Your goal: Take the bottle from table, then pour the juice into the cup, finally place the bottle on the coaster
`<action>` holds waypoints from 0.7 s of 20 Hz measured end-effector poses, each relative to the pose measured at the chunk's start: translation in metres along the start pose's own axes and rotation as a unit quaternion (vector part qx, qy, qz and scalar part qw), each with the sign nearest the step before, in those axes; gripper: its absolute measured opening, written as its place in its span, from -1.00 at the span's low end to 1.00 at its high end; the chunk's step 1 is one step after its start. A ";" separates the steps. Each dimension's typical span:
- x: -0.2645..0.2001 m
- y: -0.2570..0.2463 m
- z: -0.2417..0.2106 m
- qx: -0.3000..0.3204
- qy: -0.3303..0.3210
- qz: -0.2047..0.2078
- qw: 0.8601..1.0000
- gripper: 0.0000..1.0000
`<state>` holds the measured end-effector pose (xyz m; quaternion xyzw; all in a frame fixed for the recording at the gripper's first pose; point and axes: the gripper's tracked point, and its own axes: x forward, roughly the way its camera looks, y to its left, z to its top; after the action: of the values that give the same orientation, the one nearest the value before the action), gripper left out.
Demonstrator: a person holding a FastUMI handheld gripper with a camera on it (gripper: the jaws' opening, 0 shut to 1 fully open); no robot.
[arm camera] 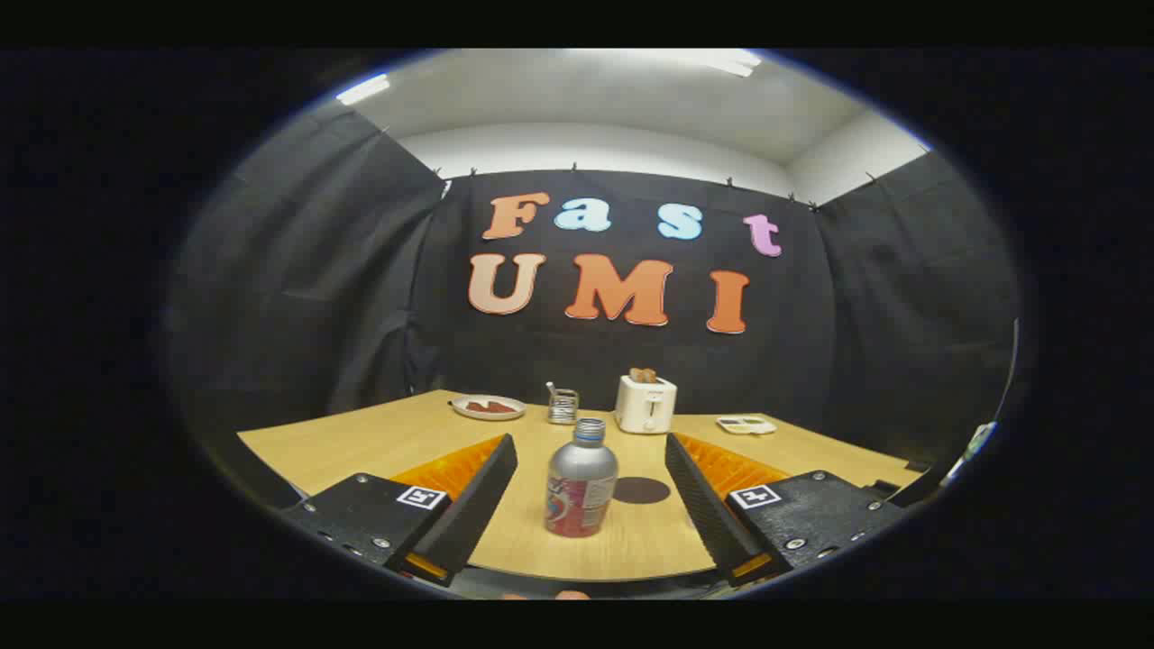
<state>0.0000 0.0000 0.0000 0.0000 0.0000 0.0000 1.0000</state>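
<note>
- The bottle [581,482] stands upright on the tabletop [379,442], low in the middle of the frame. It has a silver top half and a red label. I see no cap on its neck.
- My tool [590,505] is spread wide. The bottle sits between my two fingers, a bit nearer the left one, and neither finger touches it.
- I think the open neck is the big risk. If I bump the bottle with one finger before the other gets there, it could tip and the juice could spill.
- I think a squeeze too high on the round shoulder could make it slip, so the wide label part looks safer.
- Just behind the bottle, a little to the right, lies a dark round coaster [641,490], flat on the tabletop.
- Farther back, in the middle of the frame, stands a metal cup [563,406] with something sticking out of it. I could knock that when I pour.
- Right of the cup is a white toaster [645,403]. A plate [488,407] lies to the left, and a small tray [746,425] to the right.
</note>
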 end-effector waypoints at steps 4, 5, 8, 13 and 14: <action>-0.001 -0.010 -0.009 -0.009 0.019 -0.022 1.000 0.96; -0.001 -0.009 -0.009 -0.009 0.021 -0.023 0.999 0.96; 0.001 -0.007 -0.007 -0.005 0.017 -0.019 1.000 0.96; 0.003 -0.004 -0.011 -0.007 0.022 -0.018 1.000 0.96; 0.004 -0.003 -0.012 -0.006 0.024 -0.018 1.000 0.96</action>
<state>0.0039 -0.0035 -0.0124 -0.0059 0.0243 -0.0179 0.9995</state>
